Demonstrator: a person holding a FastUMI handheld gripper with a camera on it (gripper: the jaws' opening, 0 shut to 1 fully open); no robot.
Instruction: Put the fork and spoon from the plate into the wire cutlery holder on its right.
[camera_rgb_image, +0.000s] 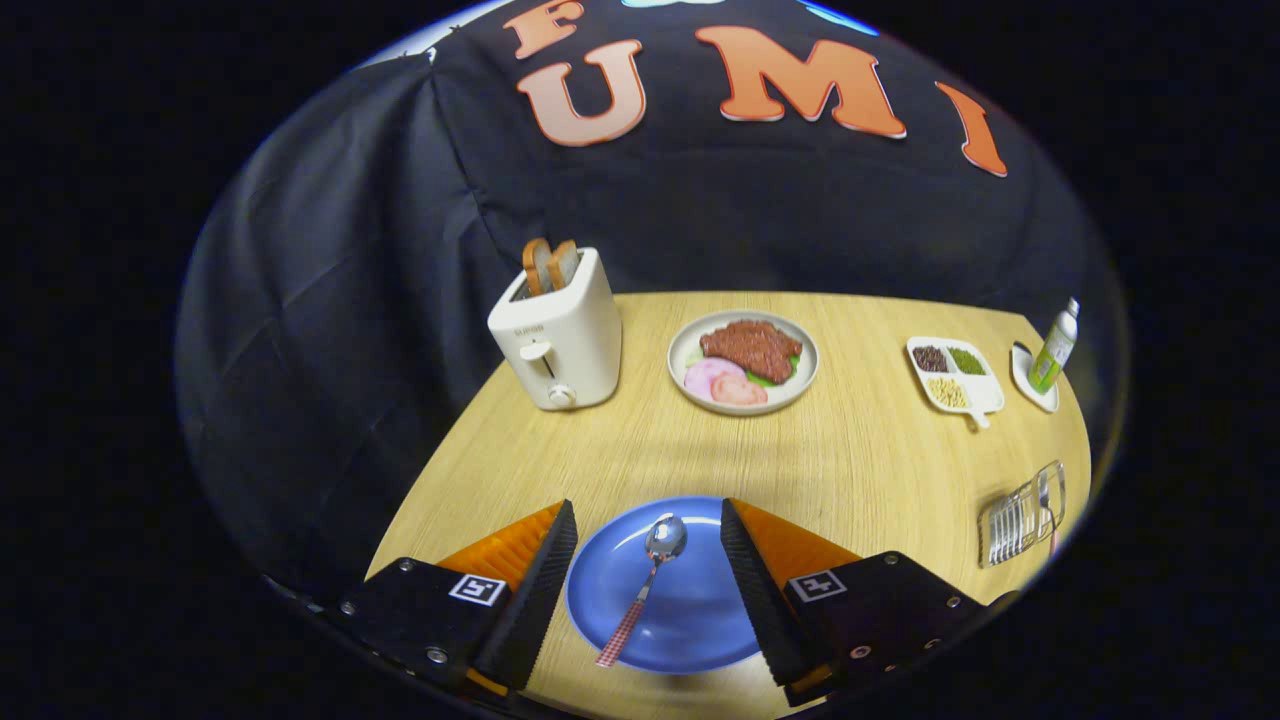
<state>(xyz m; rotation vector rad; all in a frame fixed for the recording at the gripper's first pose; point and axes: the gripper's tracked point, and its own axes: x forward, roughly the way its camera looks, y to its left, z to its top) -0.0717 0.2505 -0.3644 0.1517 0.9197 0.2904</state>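
A blue plate (690, 610) lies on the wooden table between my two fingers. On it rests a spoon (645, 580) with a shiny bowl pointing away and a red-checked handle pointing back toward me. My gripper (648, 525) hovers above the plate, open, with the spoon in the gap and neither finger touching it. The wire cutlery holder (1020, 520) stands off to the right of the plate near the table's edge, with a utensil handle showing inside it.
Beyond the plate stand a white toaster (558, 335) with two bread slices, a plate of meat and ham (743, 362), a divided dish of beans (952, 375) and a small bottle on a saucer (1052, 350). Black cloth walls the table's far side.
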